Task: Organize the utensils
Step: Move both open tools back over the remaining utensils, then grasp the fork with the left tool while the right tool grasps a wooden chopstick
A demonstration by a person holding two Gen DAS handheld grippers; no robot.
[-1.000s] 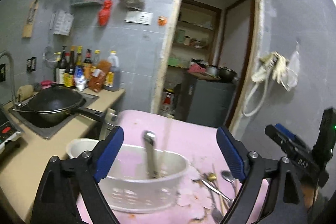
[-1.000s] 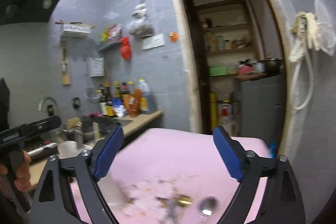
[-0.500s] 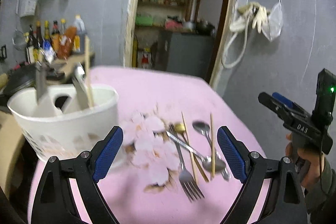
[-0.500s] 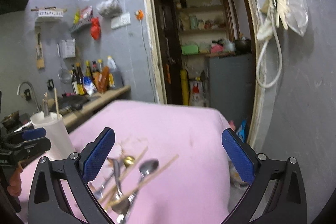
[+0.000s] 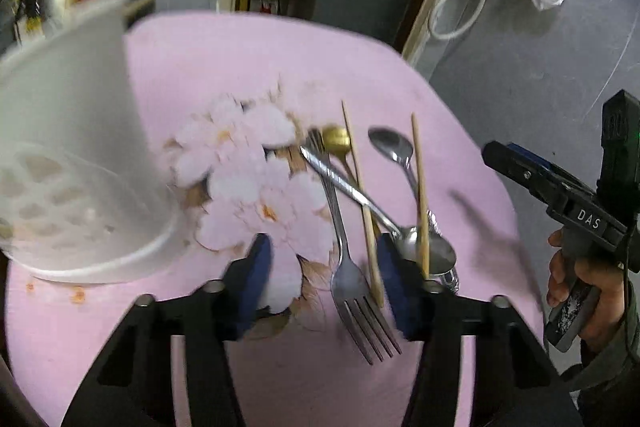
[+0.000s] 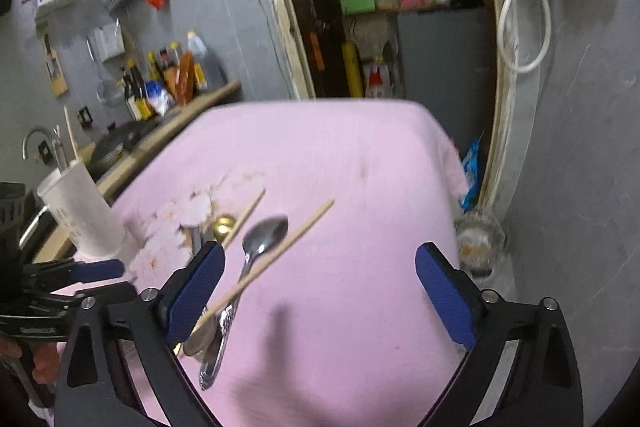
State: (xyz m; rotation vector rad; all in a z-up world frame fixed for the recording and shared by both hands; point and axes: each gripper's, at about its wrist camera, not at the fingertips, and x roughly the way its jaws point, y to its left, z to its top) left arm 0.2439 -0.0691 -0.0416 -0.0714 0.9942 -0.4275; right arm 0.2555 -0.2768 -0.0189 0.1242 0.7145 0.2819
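A heap of utensils lies on the pink tablecloth (image 5: 224, 67): a steel fork (image 5: 348, 259), a steel spoon (image 5: 394, 151), a gold spoon (image 5: 337, 141) and two wooden chopsticks (image 5: 420, 195). The white utensil holder (image 5: 68, 147) stands at the left with a few utensils in it. My left gripper (image 5: 324, 267) is open and low over the fork, jaws on either side of it. My right gripper (image 6: 320, 291) is open above the cloth, right of the steel spoon (image 6: 264, 231) and a chopstick (image 6: 280, 247). The holder also shows at the left (image 6: 80, 207).
A counter with bottles (image 6: 168, 83), a pan and a sink tap (image 6: 38, 139) runs along the left wall. A doorway (image 6: 400, 7) with shelves is behind the table. A glass dish (image 6: 478, 243) sits beyond the table's right edge.
Both grippers have tilted down and come closer to the utensil heap. The left gripper's jaws have narrowed and dropped around the fork. The right gripper moved in beside the spoon.
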